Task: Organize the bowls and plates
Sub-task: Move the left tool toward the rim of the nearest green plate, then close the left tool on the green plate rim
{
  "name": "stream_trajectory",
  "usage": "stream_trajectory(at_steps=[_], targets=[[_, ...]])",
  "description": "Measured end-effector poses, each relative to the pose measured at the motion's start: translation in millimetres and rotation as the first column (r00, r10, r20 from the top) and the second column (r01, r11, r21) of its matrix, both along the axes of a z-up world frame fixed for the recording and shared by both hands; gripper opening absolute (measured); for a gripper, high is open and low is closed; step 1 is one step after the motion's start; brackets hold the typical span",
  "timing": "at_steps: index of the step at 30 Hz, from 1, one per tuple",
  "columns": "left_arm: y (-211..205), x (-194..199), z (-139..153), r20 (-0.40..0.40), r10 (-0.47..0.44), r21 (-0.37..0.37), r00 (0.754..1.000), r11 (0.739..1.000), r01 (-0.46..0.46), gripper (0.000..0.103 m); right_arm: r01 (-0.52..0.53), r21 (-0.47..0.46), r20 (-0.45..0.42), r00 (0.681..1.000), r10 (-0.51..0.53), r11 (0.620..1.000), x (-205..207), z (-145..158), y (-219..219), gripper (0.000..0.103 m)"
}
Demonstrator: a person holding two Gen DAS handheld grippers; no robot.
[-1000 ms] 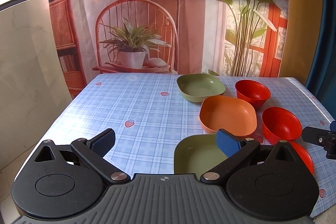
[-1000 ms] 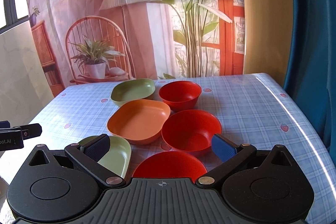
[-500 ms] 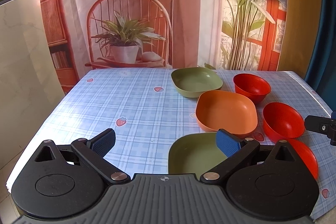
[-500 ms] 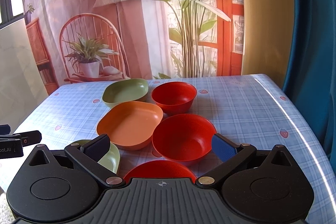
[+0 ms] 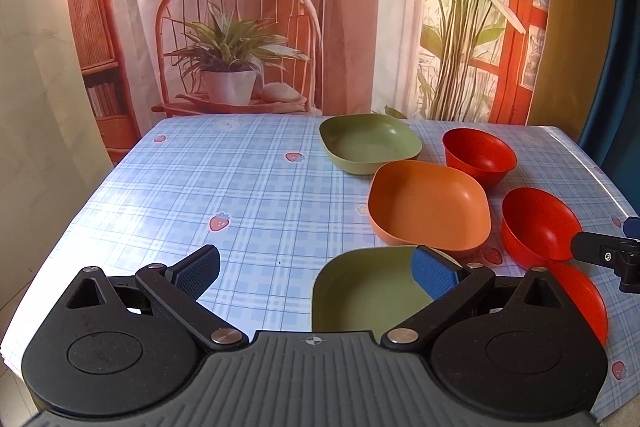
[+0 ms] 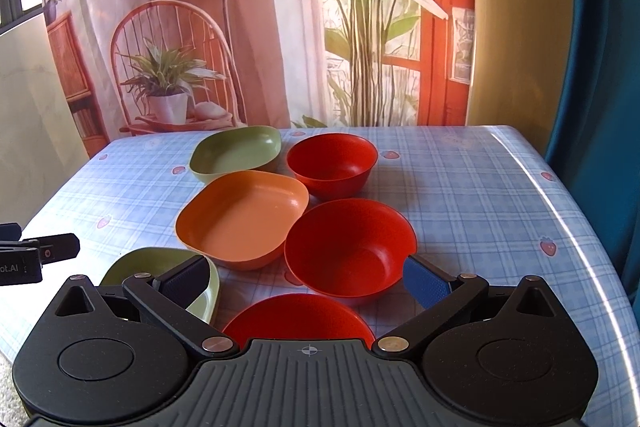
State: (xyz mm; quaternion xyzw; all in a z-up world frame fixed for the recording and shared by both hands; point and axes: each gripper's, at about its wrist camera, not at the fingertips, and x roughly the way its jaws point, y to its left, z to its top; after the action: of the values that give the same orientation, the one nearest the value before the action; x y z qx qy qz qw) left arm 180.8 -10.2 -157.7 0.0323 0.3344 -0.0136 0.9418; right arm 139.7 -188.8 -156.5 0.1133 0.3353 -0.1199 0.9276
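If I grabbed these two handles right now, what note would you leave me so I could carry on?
Left gripper: jaws open, empty, above the near green plate.
Right gripper: jaws open, empty, above the near red bowl.
On the table: a left row of far green plate, orange plate and near green plate; a right row of far red bowl, middle red bowl and near red bowl.
Done: nothing stacked, every dish sits singly.
Left: stack plates together and bowls together.
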Motion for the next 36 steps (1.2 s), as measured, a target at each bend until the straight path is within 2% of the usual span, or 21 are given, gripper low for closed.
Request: stream_trajectory(at_steps=[4, 8, 18, 20, 21, 22, 24, 26, 30, 33, 34, 36], targets=[[1.0, 1.7, -3.9, -0.025, 0.0, -0.006, 1.0, 1.0, 0.0, 0.103, 0.005, -0.002, -0.004, 1.0, -0.005, 1.0, 1.9, -1.3, 0.0, 0.103], [6.1, 2.5, -7.6, -0.059, -0.003, -0.046, 0.998, 0.999, 0.0, 0.102, 0.008, 0.005, -0.005, 1.0, -0.008, 1.0, 0.9, -2.6, -1.2, 0.103], [5.1, 8.2, -18.3, -0.113, -0.033, -0.077, 0.993, 0.997, 0.024, 0.094, -0.037, 0.013, -0.022, 0.999, 0.037, 0.999, 5.4, -8.9, 9.7, 0.1], [6.9, 8.7, -20.4, -0.124, -0.036, -0.087, 0.992, 0.996, 0.025, 0.089, -0.04, 0.014, -0.028, 0.999, 0.041, 0.999, 7.3, -9.8, 10.7, 0.095], [8.0, 10.2, -20.9, -0.132, -0.041, -0.099, 0.99, 0.995, 0.028, 0.082, -0.046, 0.019, -0.03, 0.998, 0.047, 0.999, 8.6, -10.1, 11.2, 0.093], [9.7, 11.7, -21.4, -0.14, -0.051, -0.117, 0.989, 0.992, 0.035, 0.069, -0.057, 0.024, -0.032, 0.998, 0.058, 0.998, 9.9, -10.3, 11.8, 0.09], [14.8, 15.2, -23.3, -0.16, -0.07, -0.176, 0.985, 0.983, 0.042, 0.052, -0.082, 0.018, -0.034, 0.996, 0.083, 0.996, 13.3, -9.1, 15.2, 0.085], [18.6, 17.6, -26.2, -0.17, -0.061, -0.198, 0.984, 0.98, 0.027, 0.05, -0.114, 0.0, -0.033, 0.993, 0.114, 0.993, 17.4, -6.7, 20.7, 0.081], [23.4, 19.4, -33.1, -0.192, -0.043, -0.184, 0.981, 0.983, 0.007, 0.05, -0.171, 0.002, -0.042, 0.984, 0.171, 0.985, 29.1, -7.3, 31.5, 0.075], [25.3, 20.7, -38.1, -0.213, -0.039, -0.171, 0.976, 0.985, 0.002, 0.05, -0.198, 0.013, -0.058, 0.978, 0.198, 0.98, 37.3, -13.9, 41.8, 0.065], [26.1, 21.0, -39.9, -0.22, -0.043, -0.168, 0.975, 0.986, 0.006, 0.05, -0.204, 0.016, -0.064, 0.977, 0.205, 0.979, 39.5, -16.4, 44.5, 0.059], [27.7, 21.8, -44.4, -0.236, -0.054, -0.181, 0.97, 0.983, 0.01, 0.05, -0.219, 0.024, -0.082, 0.972, 0.22, 0.975, 44.7, -23.2, 52.1, 0.056]])
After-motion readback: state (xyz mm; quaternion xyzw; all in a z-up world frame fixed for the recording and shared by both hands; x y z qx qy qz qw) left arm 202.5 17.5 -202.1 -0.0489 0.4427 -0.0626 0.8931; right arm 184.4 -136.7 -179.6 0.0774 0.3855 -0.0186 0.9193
